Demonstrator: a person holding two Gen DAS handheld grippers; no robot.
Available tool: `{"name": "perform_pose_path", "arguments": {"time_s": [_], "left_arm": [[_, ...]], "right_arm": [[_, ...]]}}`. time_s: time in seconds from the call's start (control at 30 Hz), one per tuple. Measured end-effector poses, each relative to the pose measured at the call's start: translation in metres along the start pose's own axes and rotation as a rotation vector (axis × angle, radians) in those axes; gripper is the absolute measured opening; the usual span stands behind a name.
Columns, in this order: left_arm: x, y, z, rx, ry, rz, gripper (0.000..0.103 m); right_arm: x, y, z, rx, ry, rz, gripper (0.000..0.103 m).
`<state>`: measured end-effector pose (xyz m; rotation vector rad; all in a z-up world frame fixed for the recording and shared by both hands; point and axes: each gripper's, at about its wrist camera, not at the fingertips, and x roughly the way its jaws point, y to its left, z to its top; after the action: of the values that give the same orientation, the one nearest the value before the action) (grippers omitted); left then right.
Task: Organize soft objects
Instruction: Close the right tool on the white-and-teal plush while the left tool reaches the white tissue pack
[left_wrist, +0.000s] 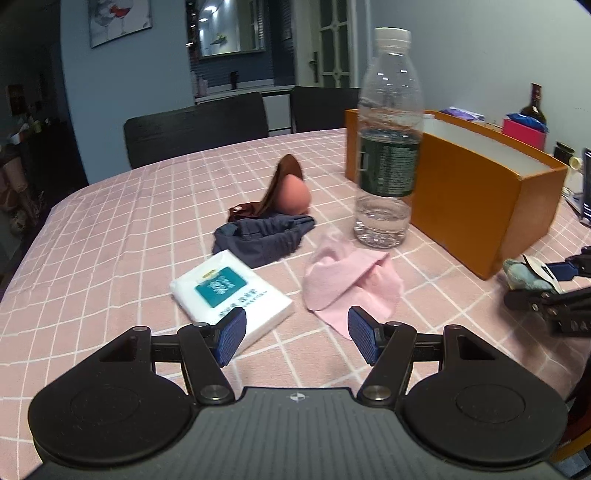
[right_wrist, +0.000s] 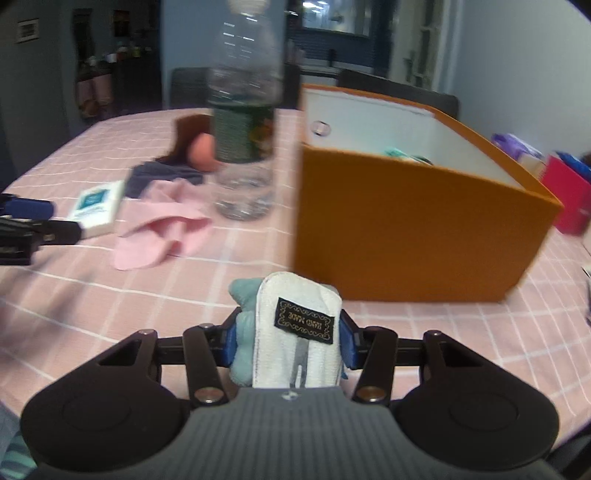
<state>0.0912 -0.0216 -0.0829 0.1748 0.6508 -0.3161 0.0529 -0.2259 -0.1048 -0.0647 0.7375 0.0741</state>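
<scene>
Pink checked cloth covered the worktop (left_wrist: 110, 229). Right gripper (right_wrist: 288, 339) was clamped on a soft teal-and-white toy (right_wrist: 295, 332) with a black "HAND MADE" label, held above the worktop just in front of the orange box (right_wrist: 406, 229); jaws pressed against both sides of it. Box was open-topped with a white inside, and something teal showed at its bottom, too small to identify.

Left gripper (left_wrist: 297, 338) hovered low over the worktop, jaws spread apart with nothing between them. Its left pad overlapped the near corner of a white tissue pack (left_wrist: 229, 295) in view; contact unclear. Pink cloth (left_wrist: 351, 280) lay crumpled just ahead of the right pad. Beyond it: a navy garment (left_wrist: 262, 240), a brown fabric piece (left_wrist: 273, 195) and a peach ball (left_wrist: 293, 195), bunched together. Clear water bottle (left_wrist: 388, 147) stood upright just beside the box's near-left corner, close behind the pink cloth.
</scene>
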Motion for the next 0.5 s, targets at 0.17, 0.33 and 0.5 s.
{"name": "perform_pose_path", "arguments": {"time_s": [0.17,0.33,0.5], "left_arm": [[0.013,0.027,0.005,-0.145,0.053,0.03,0.081],[0.027,0.049,0.009,-0.282,0.109,0.05,0.083],[0.045,0.067,0.012,-0.427,0.168,0.053,0.083]], "right_arm": [[0.001,0.035,0.016,-0.086,-0.037,0.117,0.05],[0.008,0.063,0.034,-0.147,-0.079,0.185,0.051],[0.032,0.063,0.054,-0.105,-0.071,0.217,0.051]]}}
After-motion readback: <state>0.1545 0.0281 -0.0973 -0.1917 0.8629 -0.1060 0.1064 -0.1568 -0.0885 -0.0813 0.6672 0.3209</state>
